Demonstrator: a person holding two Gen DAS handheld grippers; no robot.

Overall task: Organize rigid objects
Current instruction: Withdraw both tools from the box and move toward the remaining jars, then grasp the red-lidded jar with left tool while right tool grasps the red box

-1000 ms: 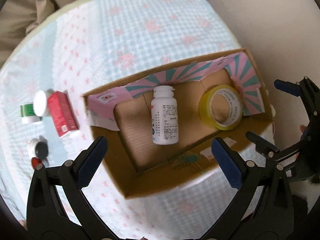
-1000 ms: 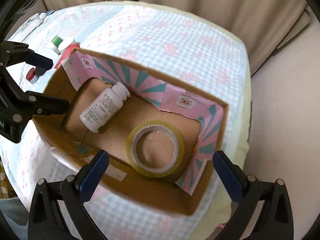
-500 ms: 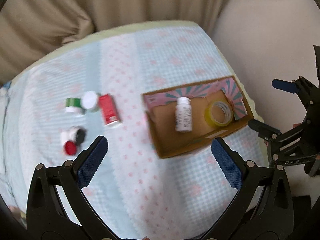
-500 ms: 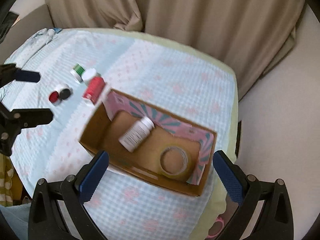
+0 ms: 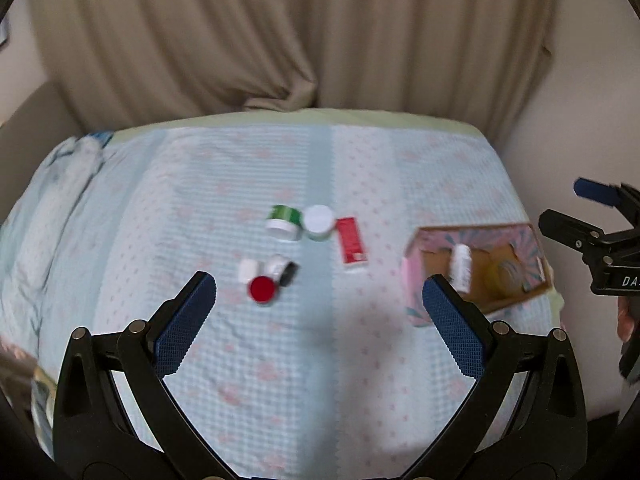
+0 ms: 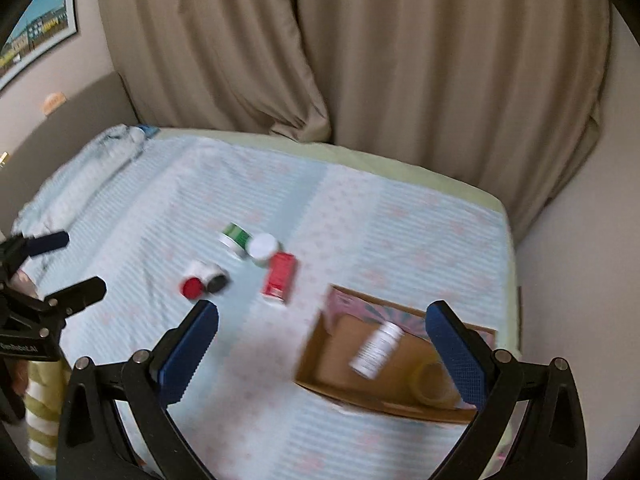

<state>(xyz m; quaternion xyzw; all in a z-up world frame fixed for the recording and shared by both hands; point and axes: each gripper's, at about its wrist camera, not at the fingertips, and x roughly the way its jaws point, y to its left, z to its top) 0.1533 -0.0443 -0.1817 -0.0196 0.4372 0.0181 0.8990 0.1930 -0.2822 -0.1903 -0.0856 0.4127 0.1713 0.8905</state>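
Note:
A cardboard box with pink and teal flaps sits at the bed's right edge. A white bottle and a yellow tape roll lie inside it. On the bedspread lie a red box, a green jar, a white-lidded jar, and small red-capped and black-capped bottles. My left gripper is open and empty, high above the bed. My right gripper is open and empty.
The bed has a light blue checked cover with a green edge. Beige curtains hang behind it. A wall runs along the right side. A framed picture hangs at upper left. The other gripper shows at each view's edge.
Both grippers have pulled up and back from the box, so the whole bed and curtains now show. The box and loose items look small and far off. Both stay open.

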